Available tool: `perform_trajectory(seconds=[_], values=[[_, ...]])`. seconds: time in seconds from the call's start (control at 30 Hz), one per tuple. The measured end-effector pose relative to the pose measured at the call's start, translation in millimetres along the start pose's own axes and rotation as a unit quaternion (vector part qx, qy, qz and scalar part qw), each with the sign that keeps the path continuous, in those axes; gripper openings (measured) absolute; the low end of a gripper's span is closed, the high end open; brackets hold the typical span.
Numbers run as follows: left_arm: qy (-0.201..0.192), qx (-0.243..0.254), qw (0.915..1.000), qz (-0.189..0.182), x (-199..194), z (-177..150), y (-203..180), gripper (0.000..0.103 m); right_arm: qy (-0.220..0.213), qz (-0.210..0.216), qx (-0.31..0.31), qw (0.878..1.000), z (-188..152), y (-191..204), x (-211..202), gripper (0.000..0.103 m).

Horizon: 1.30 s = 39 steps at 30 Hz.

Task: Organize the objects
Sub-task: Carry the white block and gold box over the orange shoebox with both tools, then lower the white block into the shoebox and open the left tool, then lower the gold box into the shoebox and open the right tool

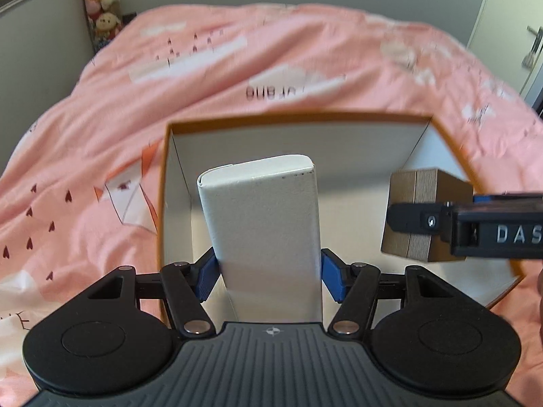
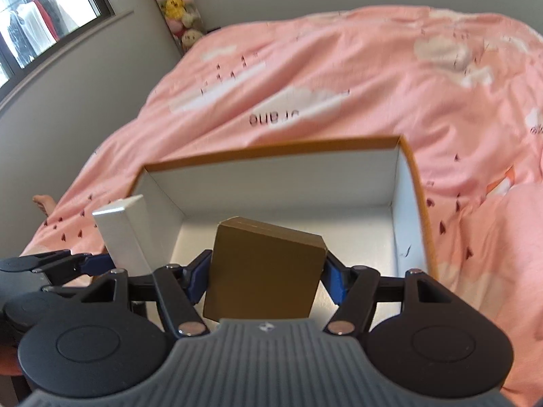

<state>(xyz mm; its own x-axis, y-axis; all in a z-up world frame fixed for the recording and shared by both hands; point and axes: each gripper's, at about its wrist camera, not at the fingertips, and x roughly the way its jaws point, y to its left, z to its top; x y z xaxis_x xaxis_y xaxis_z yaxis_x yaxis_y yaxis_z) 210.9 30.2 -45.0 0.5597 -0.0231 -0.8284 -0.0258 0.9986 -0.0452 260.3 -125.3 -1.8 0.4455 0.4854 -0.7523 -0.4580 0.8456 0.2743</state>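
left claw (image 1: 269,268) is clamping white carton (image 1: 261,217) upright over open box's (image 1: 298,118) left side | right claw (image 2: 264,273) is gripping brown block (image 2: 268,268) beside it, apart, likely so both fit

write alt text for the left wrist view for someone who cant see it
The left gripper clamps a tall white box over an open, orange-rimmed carton on a pink bedspread. At right, the right gripper holds a brown box over the same carton.

Home bedroom: pink-quilted bed (image 1: 271,51), plush toys (image 1: 100,6)
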Motion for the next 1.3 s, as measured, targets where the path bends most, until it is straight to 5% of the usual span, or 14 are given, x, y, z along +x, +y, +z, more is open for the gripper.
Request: perform_trajectory(seconds=[0.73, 1.0, 1.3], values=[[0.018, 0.064, 0.9962, 0.057, 54.6, 39.4, 2.1, 0.072, 0.047, -0.005, -0.010, 0.999, 27.6, -5.5, 58.5, 0.068], [-0.017, 0.049, 0.9971, 0.057, 54.1, 48.9, 14.2, 0.078, 0.065, 0.004, 0.001, 0.998, 27.4, -11.5, 71.1, 0.068], [-0.057, 0.006, 0.9984, 0.003, 11.8, 48.5, 43.9, 0.078, 0.108, 0.019, -0.008, 0.994, 19.5, -1.0, 80.6, 0.068]])
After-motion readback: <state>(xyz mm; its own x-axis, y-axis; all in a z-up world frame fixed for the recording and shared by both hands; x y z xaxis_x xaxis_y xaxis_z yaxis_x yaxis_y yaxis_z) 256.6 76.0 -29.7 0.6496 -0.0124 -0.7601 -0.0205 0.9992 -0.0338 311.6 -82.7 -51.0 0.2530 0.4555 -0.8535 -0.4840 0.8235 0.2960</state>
